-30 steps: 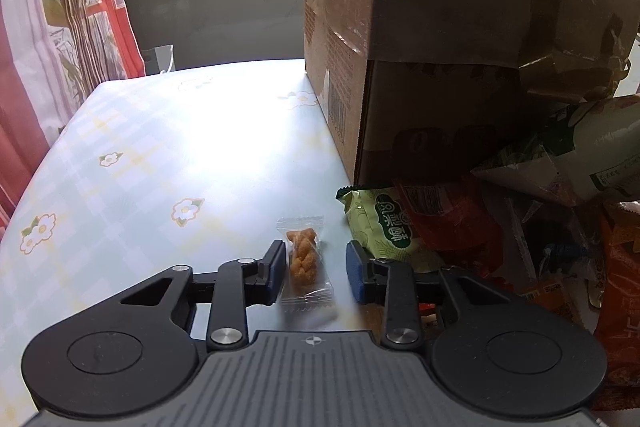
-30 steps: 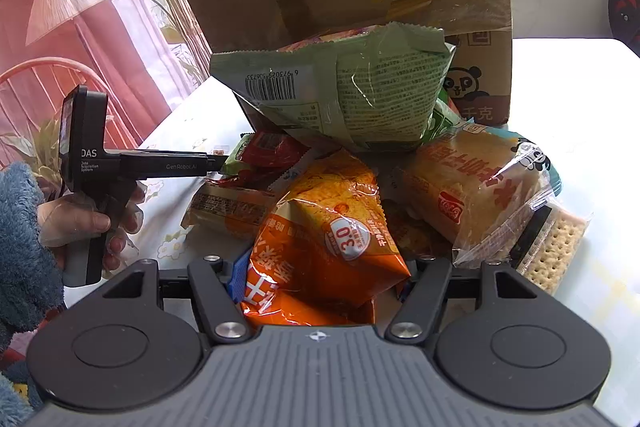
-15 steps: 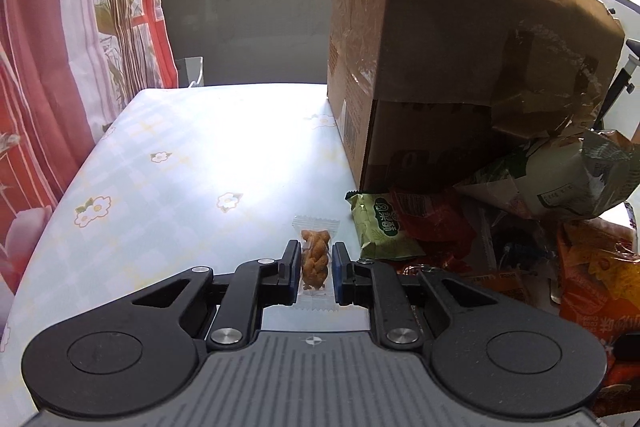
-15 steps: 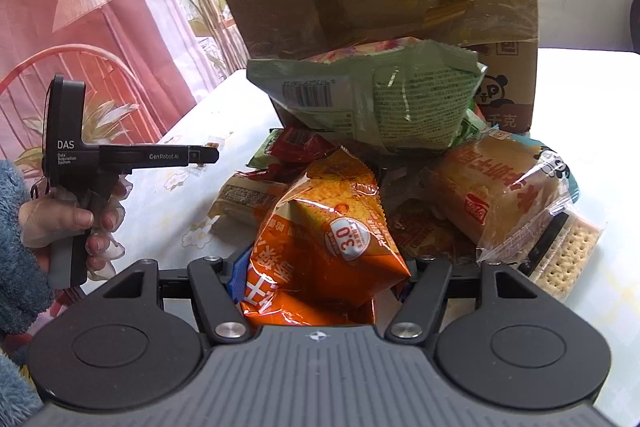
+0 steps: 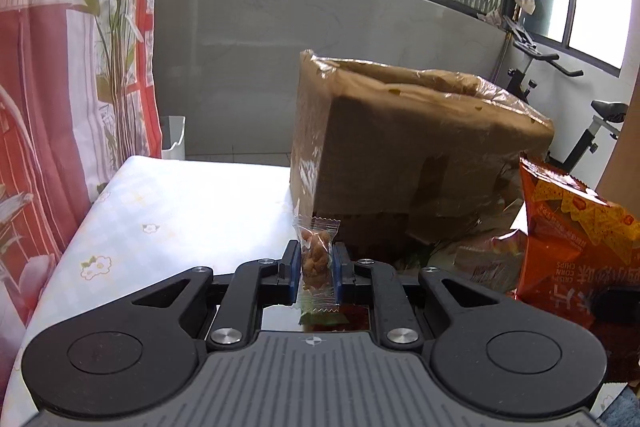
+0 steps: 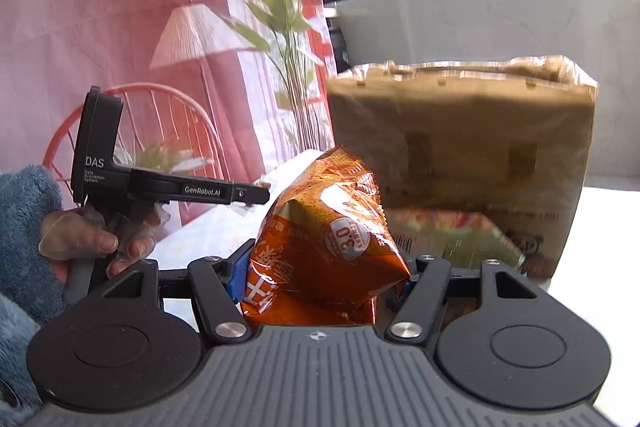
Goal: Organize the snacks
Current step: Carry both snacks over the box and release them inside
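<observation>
My left gripper (image 5: 316,263) is shut on a small clear packet of fried dough twist (image 5: 316,259) and holds it up above the table, in front of the tall cardboard box (image 5: 400,151). My right gripper (image 6: 320,267) is shut on an orange corn chips bag (image 6: 324,247), lifted off the pile; that bag also shows in the left wrist view (image 5: 576,239). The left gripper shows from the side in the right wrist view (image 6: 256,193). The cardboard box (image 6: 460,139) stands behind the bag.
The table with a flowered cloth (image 5: 168,211) stretches left of the box. More snack bags (image 5: 472,259) lie at the box's foot, among them a green bag (image 6: 460,235). A red curtain (image 5: 48,107) hangs at the left. An exercise bike (image 5: 592,123) stands behind.
The left gripper closed on the dough twist packet and lifted it off the table. The right gripper raised the orange bag off the pile. Both views now look higher.
</observation>
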{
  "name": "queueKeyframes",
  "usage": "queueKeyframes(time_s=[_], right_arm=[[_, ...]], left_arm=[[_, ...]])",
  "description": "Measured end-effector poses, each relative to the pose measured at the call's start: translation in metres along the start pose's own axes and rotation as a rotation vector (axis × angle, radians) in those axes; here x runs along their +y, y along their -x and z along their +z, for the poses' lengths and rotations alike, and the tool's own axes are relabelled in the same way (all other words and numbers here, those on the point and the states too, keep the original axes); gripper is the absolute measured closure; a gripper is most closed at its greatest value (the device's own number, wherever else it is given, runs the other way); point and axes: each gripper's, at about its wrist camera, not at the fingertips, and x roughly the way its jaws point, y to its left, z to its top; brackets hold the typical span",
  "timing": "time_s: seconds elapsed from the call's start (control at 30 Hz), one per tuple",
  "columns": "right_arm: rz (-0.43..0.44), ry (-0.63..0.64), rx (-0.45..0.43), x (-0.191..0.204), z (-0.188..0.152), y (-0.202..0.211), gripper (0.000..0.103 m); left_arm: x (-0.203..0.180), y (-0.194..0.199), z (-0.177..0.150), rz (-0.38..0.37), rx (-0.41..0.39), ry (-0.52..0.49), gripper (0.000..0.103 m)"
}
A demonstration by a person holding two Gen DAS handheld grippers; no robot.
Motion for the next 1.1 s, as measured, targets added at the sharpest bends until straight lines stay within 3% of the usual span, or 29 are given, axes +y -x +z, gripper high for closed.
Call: queueKeyframes(time_s=[0.23,0.47,0.6,0.8,0.83,0.9,0.93,0.97,1.1], right_arm=[[-0.122,0.043,-0.162,-0.03,0.066,0.018,0.037],[-0.293,0.072,-0.307,-0.083,0.132,0.0,0.037],[-0.391,0.104,-0.281,-0.109,0.147,-0.041,0.037],[-0.424,0.009,-0.172,-0.144,0.138,-0.091,0.036],[-0.424,-0.007,-0.163,-0.148,0.137,-0.095,0.036],[-0.415,-0.048,-0.136,-0.155,0.137,-0.101,0.031],[-0.416,-0.066,-0.124,-0.157,0.137,-0.103,0.026],[-0.412,-0.084,-0.11,-0.159,0.137,-0.103,0.023],[-0.375,-0.115,-0.123,-0.16,0.136,-0.085,0.017]], left_arm=[[-0.028,0.001,0.06,-0.044,-0.128,-0.037,0.086],[-0.064,-0.042,0.129,-0.079,-0.188,-0.058,0.085],[-0.081,-0.085,0.152,-0.048,-0.157,-0.068,0.085],[-0.095,-0.135,0.162,-0.003,-0.11,-0.096,0.085],[-0.097,-0.141,0.162,0.0,-0.105,-0.105,0.083],[-0.099,-0.147,0.162,0.014,-0.089,-0.117,0.07],[-0.098,-0.148,0.161,0.014,-0.084,-0.119,0.054],[-0.098,-0.146,0.159,0.012,-0.087,-0.121,0.045],[-0.091,-0.135,0.15,0.004,-0.065,-0.111,0.043]])
